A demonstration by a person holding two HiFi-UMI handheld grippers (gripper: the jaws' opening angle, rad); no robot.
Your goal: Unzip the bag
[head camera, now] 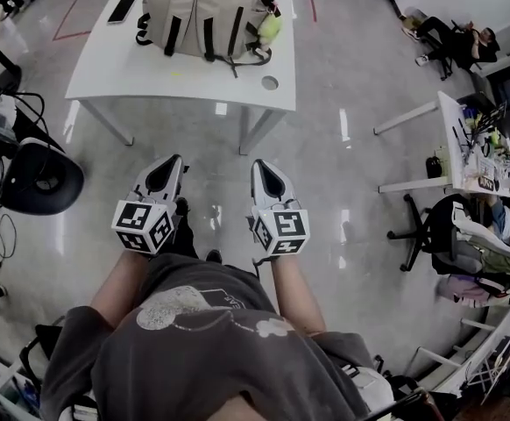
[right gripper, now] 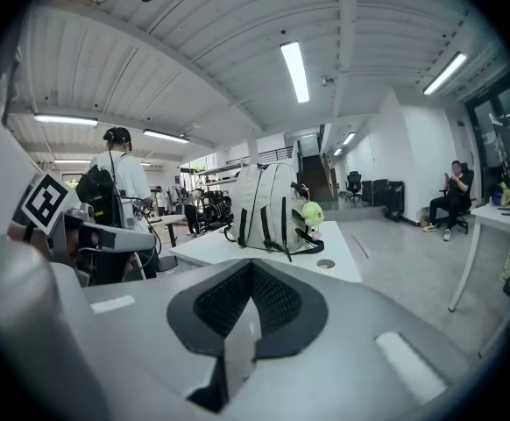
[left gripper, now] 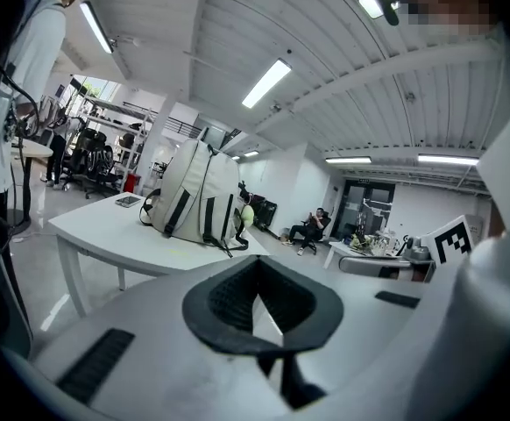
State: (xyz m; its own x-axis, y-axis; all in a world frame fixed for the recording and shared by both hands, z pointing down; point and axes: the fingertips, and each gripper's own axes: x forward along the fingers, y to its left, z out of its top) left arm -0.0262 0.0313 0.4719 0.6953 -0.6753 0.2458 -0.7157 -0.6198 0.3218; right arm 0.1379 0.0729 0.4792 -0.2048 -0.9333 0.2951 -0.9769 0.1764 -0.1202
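Note:
A beige backpack (head camera: 204,11) with dark straps stands upright on a white table (head camera: 106,77) at the far end of the head view. A yellow-green plush (head camera: 270,27) hangs at its right side. My left gripper (head camera: 171,164) and right gripper (head camera: 263,167) are held side by side over the floor, well short of the table. Both are shut with nothing between the jaws. The left gripper view looks past the closed left gripper (left gripper: 257,261) at the backpack (left gripper: 198,204). Beyond the closed right gripper (right gripper: 251,267) the backpack (right gripper: 268,204) and plush (right gripper: 312,214) show too.
A phone (head camera: 121,10) lies on the table's far left corner, and a round hole (head camera: 270,83) sits near its front right. A black office chair (head camera: 40,178) stands left. A cluttered desk (head camera: 465,147) is right. One person (head camera: 452,42) sits far right; another (right gripper: 119,191) stands left.

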